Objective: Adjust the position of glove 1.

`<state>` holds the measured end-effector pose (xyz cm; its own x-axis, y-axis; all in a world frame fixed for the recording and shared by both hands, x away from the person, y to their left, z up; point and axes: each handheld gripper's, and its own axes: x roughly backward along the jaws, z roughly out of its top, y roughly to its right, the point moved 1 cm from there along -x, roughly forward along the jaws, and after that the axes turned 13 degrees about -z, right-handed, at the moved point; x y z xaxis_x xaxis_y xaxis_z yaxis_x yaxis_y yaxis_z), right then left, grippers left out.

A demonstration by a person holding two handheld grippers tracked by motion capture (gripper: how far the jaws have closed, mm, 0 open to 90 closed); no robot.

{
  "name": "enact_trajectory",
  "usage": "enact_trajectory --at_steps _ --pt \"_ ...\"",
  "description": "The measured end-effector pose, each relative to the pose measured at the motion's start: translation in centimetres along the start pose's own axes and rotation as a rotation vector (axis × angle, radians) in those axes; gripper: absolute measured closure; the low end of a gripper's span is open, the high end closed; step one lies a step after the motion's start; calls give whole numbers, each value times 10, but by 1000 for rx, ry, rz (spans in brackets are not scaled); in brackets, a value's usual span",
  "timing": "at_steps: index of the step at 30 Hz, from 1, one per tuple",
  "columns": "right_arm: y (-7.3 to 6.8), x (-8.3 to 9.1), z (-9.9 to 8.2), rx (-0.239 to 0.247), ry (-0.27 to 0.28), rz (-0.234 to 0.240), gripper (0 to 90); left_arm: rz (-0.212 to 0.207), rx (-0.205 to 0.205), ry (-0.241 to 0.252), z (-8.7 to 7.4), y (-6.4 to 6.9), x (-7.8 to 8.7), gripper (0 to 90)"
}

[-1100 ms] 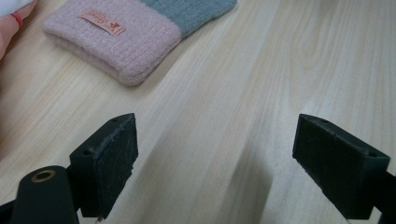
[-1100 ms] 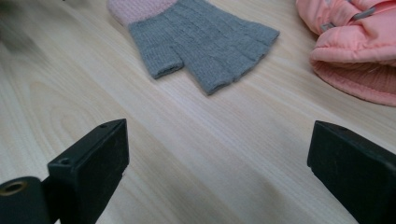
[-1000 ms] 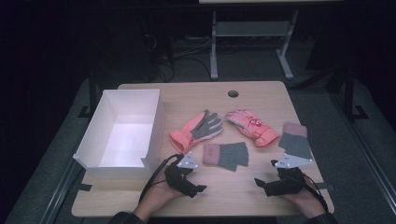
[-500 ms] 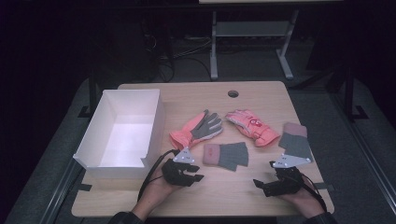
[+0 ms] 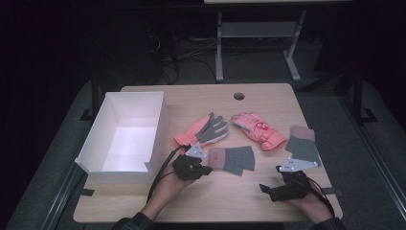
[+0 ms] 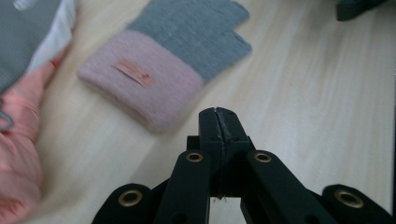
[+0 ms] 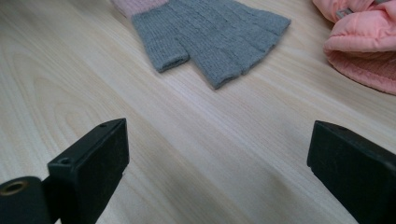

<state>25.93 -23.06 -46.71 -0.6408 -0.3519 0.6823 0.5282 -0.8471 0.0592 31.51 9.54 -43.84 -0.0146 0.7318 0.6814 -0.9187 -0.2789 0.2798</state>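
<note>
A grey fingerless knit glove with a pink cuff lies flat at the table's middle front. My left gripper hovers just short of its cuff. Its jaws have just been closing and now meet with nothing between them. My right gripper rests low at the front right, jaws wide open over bare wood, pointing toward the glove's finger end. A matching knit glove lies behind the right gripper.
Two pink padded gloves lie farther back: one palm-up with a grey palm, one at centre right. An open white box stands at the left. The table has a cable hole at the back.
The left gripper's jaws went from wide open to shut, and that hand moved a little forward and up toward the pink cuff. The right hand stayed put.
</note>
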Motion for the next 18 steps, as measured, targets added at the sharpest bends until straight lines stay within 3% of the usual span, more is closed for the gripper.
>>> enact_trajectory --at_steps 8,11,18 --pt "1 -1 -1 -6 -22 -6 57 21 -18 21 19 -16 -6 895" --pt "2 0 -1 -9 -18 -8 58 28 -29 2 27 -24 -9 895" --pt "1 -2 -1 -5 -24 -5 59 49 -7 -3 39 -38 -17 897"
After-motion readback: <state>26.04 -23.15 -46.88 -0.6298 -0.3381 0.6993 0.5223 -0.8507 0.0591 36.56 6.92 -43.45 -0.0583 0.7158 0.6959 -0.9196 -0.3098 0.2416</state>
